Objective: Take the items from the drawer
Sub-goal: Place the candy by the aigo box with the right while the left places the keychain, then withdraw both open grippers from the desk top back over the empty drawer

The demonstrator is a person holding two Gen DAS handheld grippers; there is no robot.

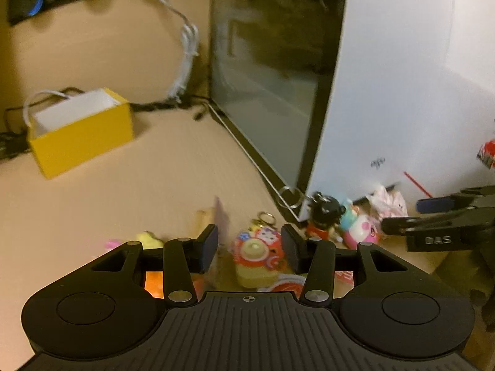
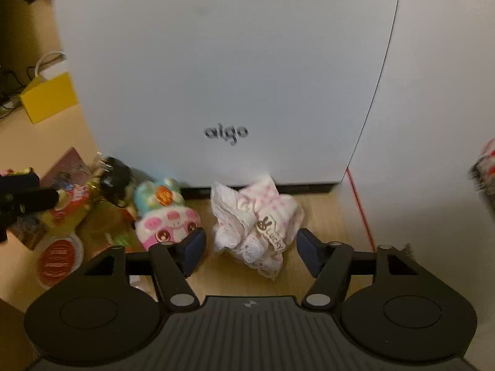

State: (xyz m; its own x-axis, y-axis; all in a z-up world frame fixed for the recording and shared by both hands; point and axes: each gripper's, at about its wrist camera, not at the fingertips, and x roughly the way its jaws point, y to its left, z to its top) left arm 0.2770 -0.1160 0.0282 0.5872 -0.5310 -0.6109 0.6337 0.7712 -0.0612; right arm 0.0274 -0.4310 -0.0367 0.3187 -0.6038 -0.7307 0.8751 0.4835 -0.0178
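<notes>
"Lucky" tag (image 2: 271,232) below "aigo" case (image 2: 226,134)

Low centre of the right wrist view: a crumpled white-and-pink checked cloth bundle (image 2: 256,219) with a bunny "Lucky" tag, lying on the wood surface. Just left of it, a pink-and-white round plush toy with a teal top (image 2: 165,213), tipped on its side. Further left, a black-haired figurine keychain (image 2: 116,181), then a yellow-and-red charm (image 2: 69,208), blurred. A red round disc (image 2: 58,261) lies flat at lower left.
</notes>
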